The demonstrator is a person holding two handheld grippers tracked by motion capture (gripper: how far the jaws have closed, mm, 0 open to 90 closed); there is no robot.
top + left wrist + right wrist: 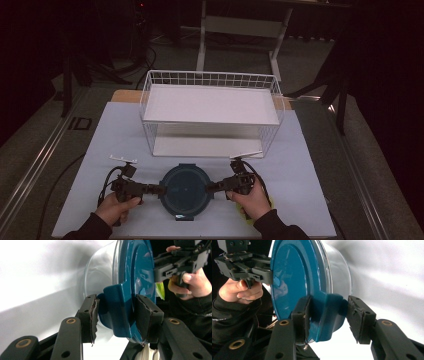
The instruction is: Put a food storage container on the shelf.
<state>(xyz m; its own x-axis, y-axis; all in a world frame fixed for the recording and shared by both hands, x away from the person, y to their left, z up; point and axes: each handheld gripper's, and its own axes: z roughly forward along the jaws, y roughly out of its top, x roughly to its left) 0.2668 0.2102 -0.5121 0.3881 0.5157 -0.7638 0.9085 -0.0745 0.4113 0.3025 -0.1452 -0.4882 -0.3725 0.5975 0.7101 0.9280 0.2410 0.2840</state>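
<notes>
A round clear bowl (100, 272) with a teal lid (185, 189) stands on the white table near its front edge. My left gripper (161, 190) comes in from the left, and in the left gripper view (117, 315) both pads press a teal latch tab (117, 307) on the lid's rim. From the right, my right gripper (209, 188) has its jaws round the opposite latch tab (328, 315). One pad lies flat on that tab and the other touches its edge. Each gripper view also shows the other gripper, the right one (156, 270) and the left one (270, 273), at the lid's far side.
A white wire rack (210, 105) with two shelves stands behind the bowl at mid-table. The white table sheet (100, 150) lies bare to either side. Something yellow (271, 204) shows under the right hand. A small white strip (122, 158) lies left of the rack.
</notes>
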